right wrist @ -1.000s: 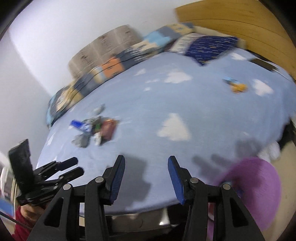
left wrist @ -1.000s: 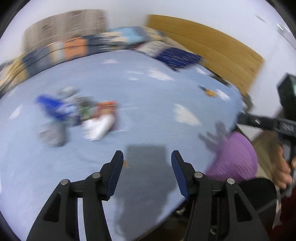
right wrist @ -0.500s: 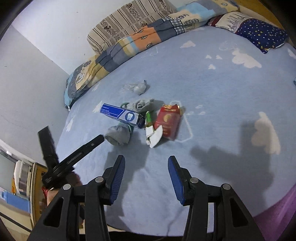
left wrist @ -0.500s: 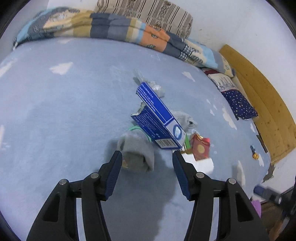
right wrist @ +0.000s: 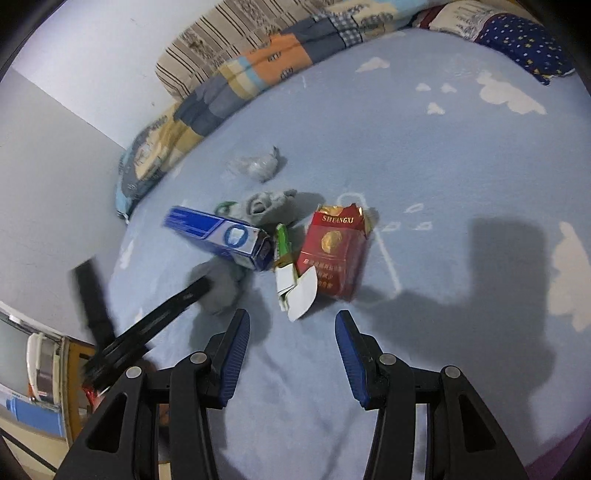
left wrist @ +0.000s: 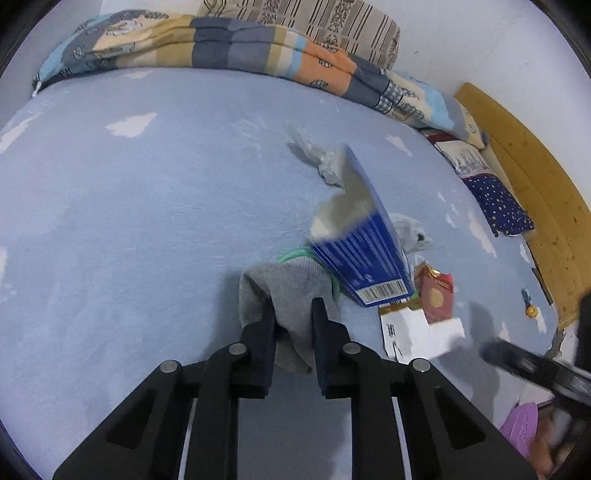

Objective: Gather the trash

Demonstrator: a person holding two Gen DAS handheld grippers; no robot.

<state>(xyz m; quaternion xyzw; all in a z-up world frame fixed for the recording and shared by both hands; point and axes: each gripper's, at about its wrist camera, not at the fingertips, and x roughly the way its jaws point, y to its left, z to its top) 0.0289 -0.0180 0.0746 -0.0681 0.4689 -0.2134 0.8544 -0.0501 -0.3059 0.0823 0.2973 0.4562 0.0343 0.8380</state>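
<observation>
A grey sock (left wrist: 291, 295) lies on the blue bed sheet (left wrist: 147, 221), and my left gripper (left wrist: 293, 314) is shut on it, pads pinching the fabric. Leaning over the sock is a blue toothpaste box (left wrist: 365, 251). Right of it are a red cigarette pack (left wrist: 437, 295) and a torn white carton (left wrist: 421, 332). In the right wrist view my right gripper (right wrist: 291, 332) hangs open above the sheet, just short of the white carton (right wrist: 295, 291) and the red pack (right wrist: 332, 254). The left gripper (right wrist: 199, 288) reaches the sock (right wrist: 221, 291) from the left.
A crumpled clear wrapper (right wrist: 258, 166) and a second grey sock (right wrist: 266, 203) lie behind the pile. A folded patchwork quilt (left wrist: 240, 48) and a striped pillow (left wrist: 314, 22) line the far edge. A wooden headboard (left wrist: 535, 177) and a purple object (left wrist: 521, 428) are at right.
The left gripper has closed on the grey sock, and the toothpaste box has tipped up. The right gripper has come closer to the red pack and white carton, still open.
</observation>
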